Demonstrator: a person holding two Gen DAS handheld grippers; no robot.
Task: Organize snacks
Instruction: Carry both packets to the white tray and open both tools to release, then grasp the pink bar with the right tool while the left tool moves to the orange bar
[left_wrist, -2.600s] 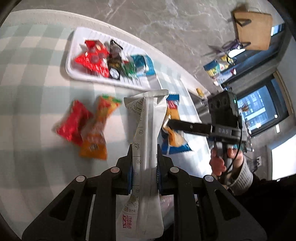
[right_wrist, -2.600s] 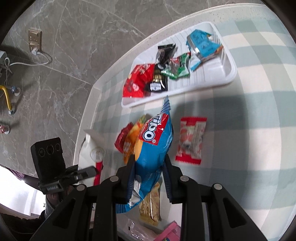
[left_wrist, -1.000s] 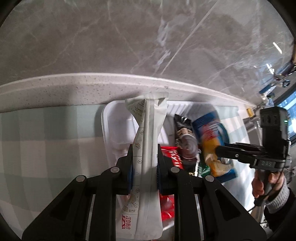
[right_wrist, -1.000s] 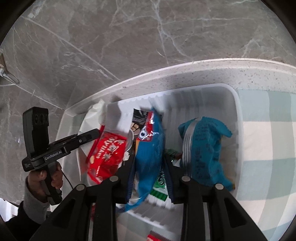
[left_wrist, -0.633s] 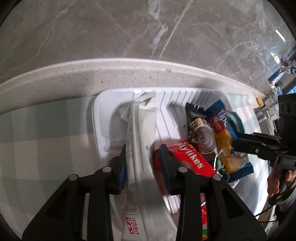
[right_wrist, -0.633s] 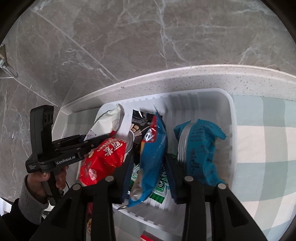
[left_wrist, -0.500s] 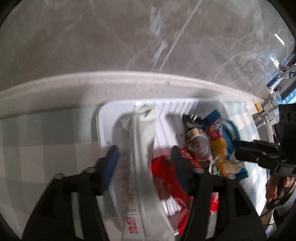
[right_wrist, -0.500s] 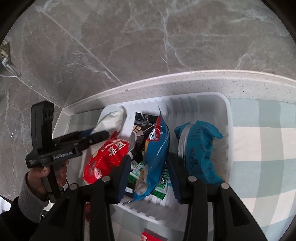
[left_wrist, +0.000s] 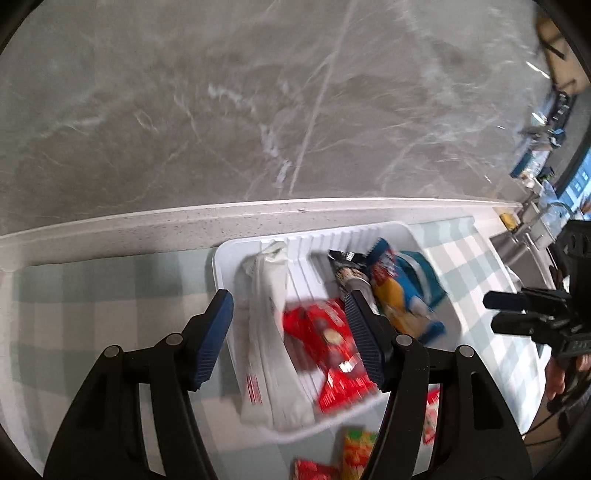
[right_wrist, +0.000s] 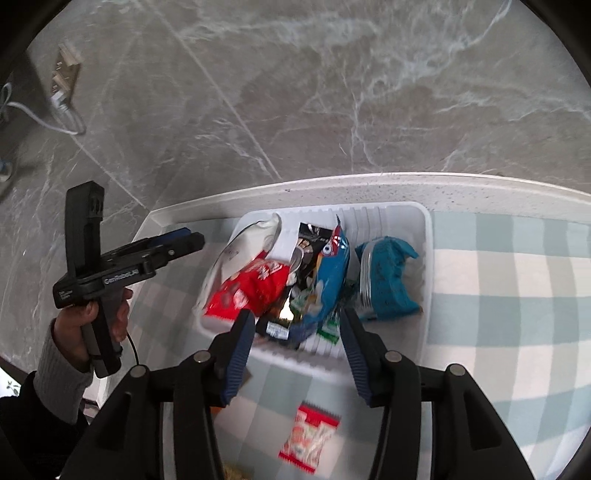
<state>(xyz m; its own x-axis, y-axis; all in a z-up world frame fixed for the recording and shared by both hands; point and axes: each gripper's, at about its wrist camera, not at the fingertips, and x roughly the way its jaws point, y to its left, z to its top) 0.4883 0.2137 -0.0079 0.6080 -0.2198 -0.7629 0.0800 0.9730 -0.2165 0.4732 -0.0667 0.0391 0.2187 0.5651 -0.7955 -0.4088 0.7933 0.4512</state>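
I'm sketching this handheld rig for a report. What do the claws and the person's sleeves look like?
Each claw is black, with two angled fingers, silver pivot screws and ribbed blue pads. The left claw sits on a black pistol-grip handle with white lettering, a boxy camera block on top and a thin black cable below. The wrist shows a grey knit cuff under a dark sleeve.

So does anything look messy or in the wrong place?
A bit. The white tray is a jumble of overlapping packets, and a red-and-white packet lies outside it on the checked cloth. Nothing looks spilled or torn.
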